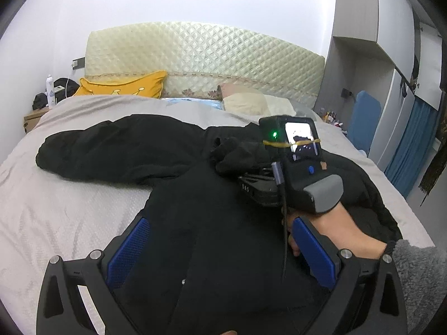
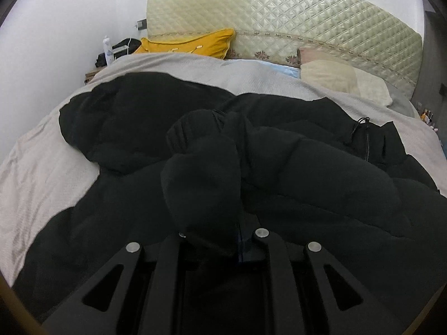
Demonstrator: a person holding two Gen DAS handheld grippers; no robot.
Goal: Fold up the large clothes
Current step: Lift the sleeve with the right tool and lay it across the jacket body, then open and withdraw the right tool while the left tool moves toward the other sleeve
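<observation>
Right tool (image 2: 237, 240) clamped on the sleeve cuff (image 2: 201, 173) of a bulky, soft black jacket (image 1: 209, 223); left tool (image 1: 220, 251) spread apart above its hem.

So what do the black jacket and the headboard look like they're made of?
Black jacket: seemingly matte padded synthetic, puffy quilted bulges, ribbed knit cuff.
Headboard: likely glossy satin-like quilted cover, diamond stitching catching light.

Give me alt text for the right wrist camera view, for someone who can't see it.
The right claw is shut on a black sleeve of a black jacket spread across a bed. Behind are a yellow pillow, a beige pillow and a quilted headboard.
</observation>
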